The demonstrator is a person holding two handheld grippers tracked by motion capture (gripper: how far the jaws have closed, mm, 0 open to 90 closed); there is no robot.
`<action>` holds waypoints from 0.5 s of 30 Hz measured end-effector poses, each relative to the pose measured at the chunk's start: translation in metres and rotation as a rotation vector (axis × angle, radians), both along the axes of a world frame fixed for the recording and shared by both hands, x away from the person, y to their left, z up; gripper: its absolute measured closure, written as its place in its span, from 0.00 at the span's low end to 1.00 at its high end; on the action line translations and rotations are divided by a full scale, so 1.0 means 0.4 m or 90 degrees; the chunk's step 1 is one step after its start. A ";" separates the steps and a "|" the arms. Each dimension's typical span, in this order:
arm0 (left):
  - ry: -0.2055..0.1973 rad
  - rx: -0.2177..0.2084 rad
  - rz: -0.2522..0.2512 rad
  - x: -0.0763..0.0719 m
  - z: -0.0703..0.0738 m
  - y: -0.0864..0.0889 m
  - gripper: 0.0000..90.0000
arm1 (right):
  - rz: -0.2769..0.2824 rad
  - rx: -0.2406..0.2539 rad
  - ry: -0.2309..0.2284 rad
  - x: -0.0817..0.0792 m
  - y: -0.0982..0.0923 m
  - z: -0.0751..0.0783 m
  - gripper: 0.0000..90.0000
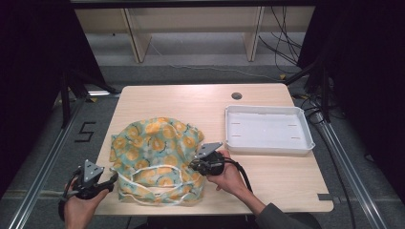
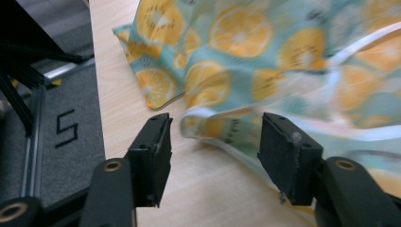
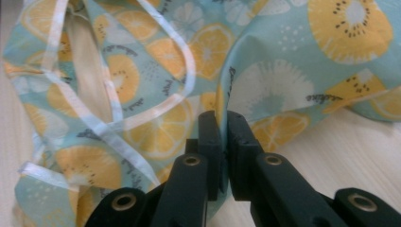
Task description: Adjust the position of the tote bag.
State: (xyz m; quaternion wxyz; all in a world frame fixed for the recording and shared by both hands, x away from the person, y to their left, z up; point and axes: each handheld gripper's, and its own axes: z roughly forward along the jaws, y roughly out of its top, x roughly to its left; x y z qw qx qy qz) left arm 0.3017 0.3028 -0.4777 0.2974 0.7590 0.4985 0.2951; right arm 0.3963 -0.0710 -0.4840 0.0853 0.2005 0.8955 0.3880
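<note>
A teal cloth bag (image 1: 157, 148) printed with orange slices lies crumpled on the wooden table (image 1: 191, 100), with white straps (image 1: 143, 179) looping along its near edge. My left gripper (image 1: 107, 183) is open at the bag's near-left corner. Its jaws straddle a fold of cloth and strap (image 2: 213, 123) without pinching it. My right gripper (image 1: 198, 166) is shut on a fold of the bag's cloth (image 3: 246, 94) at its right side. The cloth (image 3: 142, 71) and its straps (image 3: 184, 66) spread out beyond the closed jaws.
A white, empty tray (image 1: 267, 129) stands on the right half of the table, just right of the bag. A round grommet hole (image 1: 236, 95) sits near the far edge. The floor at left carries a "5" mark (image 1: 85, 131).
</note>
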 end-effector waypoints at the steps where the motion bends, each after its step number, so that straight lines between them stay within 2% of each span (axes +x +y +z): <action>1: -0.005 0.003 -0.005 -0.014 0.008 -0.008 0.47 | 0.003 -0.002 0.004 -0.003 0.003 0.000 0.94; 2: -0.013 0.002 -0.010 -0.025 0.010 -0.016 0.46 | 0.006 -0.003 0.014 -0.007 0.008 -0.001 0.93; 3: -0.012 -0.005 -0.014 -0.035 0.013 -0.025 0.45 | 0.004 0.000 0.004 -0.010 0.011 -0.004 0.89; 4: -0.012 -0.005 -0.014 -0.035 0.013 -0.025 0.44 | 0.004 0.000 0.004 -0.010 0.011 -0.004 0.89; 5: -0.015 0.000 -0.023 -0.049 0.017 -0.036 0.44 | 0.006 -0.006 0.011 -0.012 0.011 -0.001 0.85; 6: -0.024 0.000 -0.025 -0.059 0.019 -0.045 0.44 | 0.004 -0.009 0.015 -0.018 0.009 0.003 0.75; 7: -0.026 -0.004 -0.030 -0.064 0.020 -0.050 0.44 | -0.008 -0.011 0.003 -0.024 0.007 0.007 0.65; 8: -0.028 -0.004 -0.036 -0.070 0.023 -0.056 0.43 | -0.018 -0.024 -0.029 -0.039 0.001 0.022 0.51; 9: -0.026 -0.009 -0.046 -0.074 0.024 -0.064 0.43 | -0.013 -0.028 -0.045 -0.044 -0.002 0.029 0.47; 10: -0.026 -0.009 -0.046 -0.074 0.024 -0.064 0.43 | -0.013 -0.028 -0.045 -0.044 -0.002 0.029 0.47; 11: -0.029 -0.021 -0.046 -0.075 0.022 -0.070 0.42 | 0.004 -0.002 -0.040 -0.059 -0.012 0.051 0.42; 12: -0.031 -0.020 -0.047 -0.075 0.023 -0.070 0.42 | 0.008 0.014 -0.042 -0.066 -0.014 0.058 0.40; 14: -0.025 -0.027 -0.052 -0.072 0.020 -0.067 0.41 | 0.033 0.025 -0.046 -0.076 -0.012 0.070 0.38; 15: -0.024 -0.041 -0.046 -0.071 0.016 -0.065 0.41 | 0.033 0.025 -0.046 -0.076 -0.012 0.070 0.38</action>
